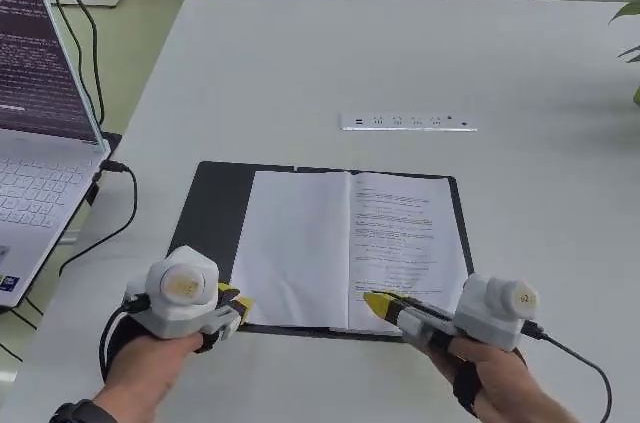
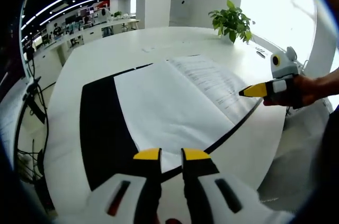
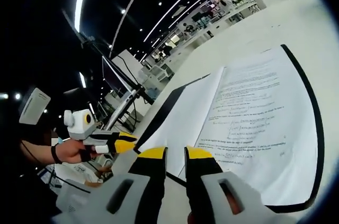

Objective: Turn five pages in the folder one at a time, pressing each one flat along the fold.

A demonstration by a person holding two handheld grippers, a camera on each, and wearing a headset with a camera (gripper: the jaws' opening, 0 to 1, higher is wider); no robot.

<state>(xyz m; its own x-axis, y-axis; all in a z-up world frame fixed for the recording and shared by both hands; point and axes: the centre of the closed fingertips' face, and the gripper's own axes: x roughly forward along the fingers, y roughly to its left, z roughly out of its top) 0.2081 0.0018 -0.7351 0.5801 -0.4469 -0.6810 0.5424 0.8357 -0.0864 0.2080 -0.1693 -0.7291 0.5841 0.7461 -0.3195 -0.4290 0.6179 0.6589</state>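
Note:
The black folder (image 1: 210, 213) lies open on the white table. Its left leaf is a blank white page (image 1: 295, 243) and its right leaf is a printed page (image 1: 405, 233), meeting at a fold down the middle. My left gripper (image 1: 237, 305) sits by the folder's near left corner, yellow tips close together with nothing between them (image 2: 170, 155). My right gripper (image 1: 380, 303) hovers at the near edge of the printed page (image 3: 259, 113), its jaws also shut and empty (image 3: 176, 154). The right gripper view shows the left gripper (image 3: 130, 140) across the blank page (image 3: 185, 118).
An open laptop (image 1: 40, 143) stands at the left edge of the table, with a black cable (image 1: 120, 213) running toward the folder. A white power strip (image 1: 408, 123) lies beyond the folder. A potted plant (image 2: 232, 20) stands at the table's far right.

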